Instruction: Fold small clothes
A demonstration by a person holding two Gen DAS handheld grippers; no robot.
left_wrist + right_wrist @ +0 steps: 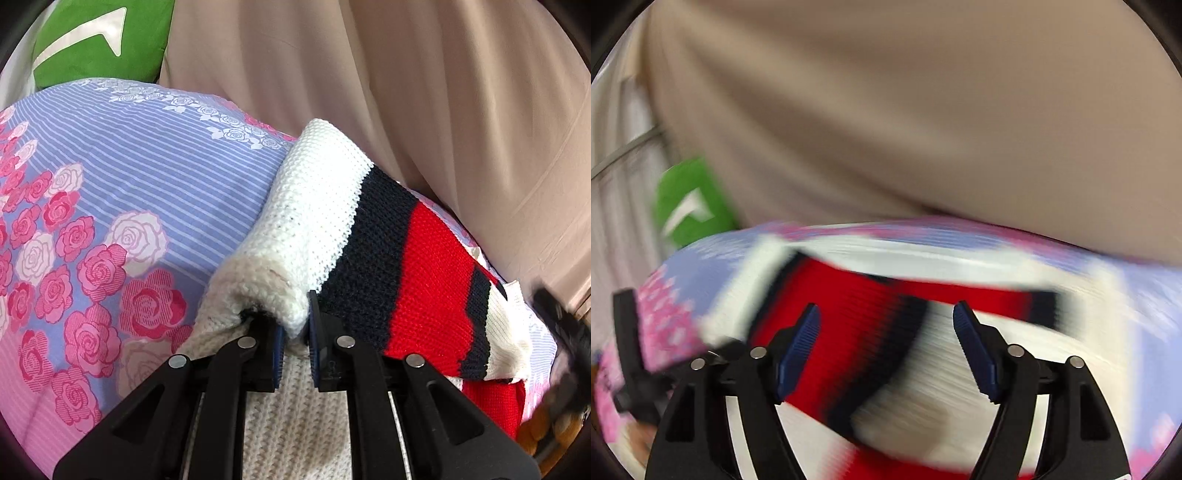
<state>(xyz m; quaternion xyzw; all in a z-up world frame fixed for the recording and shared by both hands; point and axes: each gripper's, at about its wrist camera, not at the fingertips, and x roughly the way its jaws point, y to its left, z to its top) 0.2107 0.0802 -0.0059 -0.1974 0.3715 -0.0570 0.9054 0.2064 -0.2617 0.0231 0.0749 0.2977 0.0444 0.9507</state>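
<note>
A small knitted sweater point(332, 221), white with navy and red stripes, lies on a floral bedsheet point(110, 184). My left gripper point(295, 332) is shut on a bunched white fold of the sweater and lifts it off the bed. In the blurred right wrist view the sweater point(871, 295) lies below my right gripper point(886, 332), which is open and empty above it. The right gripper also shows as a dark blur at the right edge of the left wrist view point(561, 332).
A beige curtain point(406, 92) hangs behind the bed. A green cushion point(99, 40) with a white mark sits at the far left. The bedsheet point(1145, 288) extends to both sides of the sweater.
</note>
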